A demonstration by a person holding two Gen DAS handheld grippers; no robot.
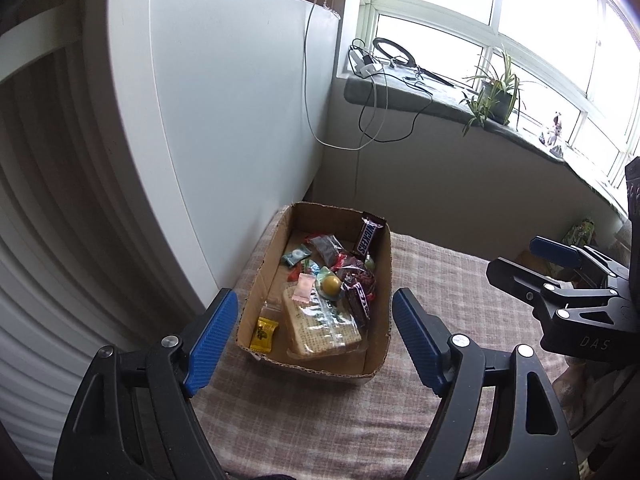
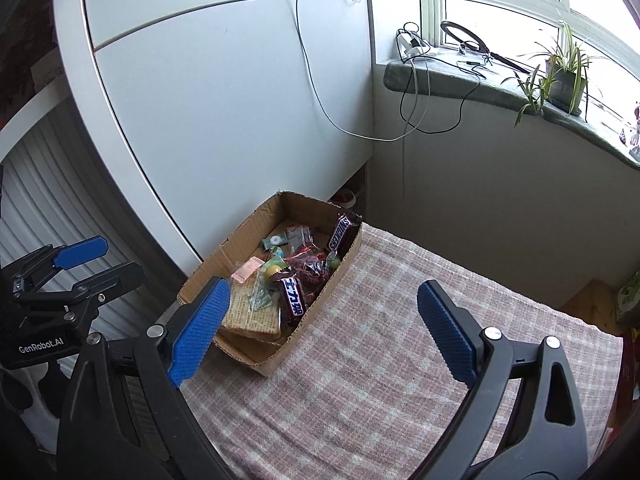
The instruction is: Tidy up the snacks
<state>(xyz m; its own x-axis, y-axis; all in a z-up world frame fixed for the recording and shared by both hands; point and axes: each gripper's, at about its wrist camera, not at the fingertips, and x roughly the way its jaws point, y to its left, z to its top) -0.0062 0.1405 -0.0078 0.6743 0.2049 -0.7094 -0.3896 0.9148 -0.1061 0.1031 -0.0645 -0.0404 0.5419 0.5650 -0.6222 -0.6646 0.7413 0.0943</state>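
While the left gripper [image 1: 316, 340] gapes empty in the left wrist view, one cardboard box [image 1: 382, 276] of snacks sits at twelve o'clock between its tips, holding one Snickers bar [image 1: 369, 236] and one cracker pack [image 1: 324, 328]. Right wrist view: right gripper [image 2: 324, 320] wide open, empty, box at eleven o'clock; "GenRobot.AI" readable.

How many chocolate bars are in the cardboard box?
2. One Snickers bar leans against the far right wall of the cardboard box. A second dark-wrapped bar lies nearer, along the right side beside the cracker pack. More may hide under the pile.
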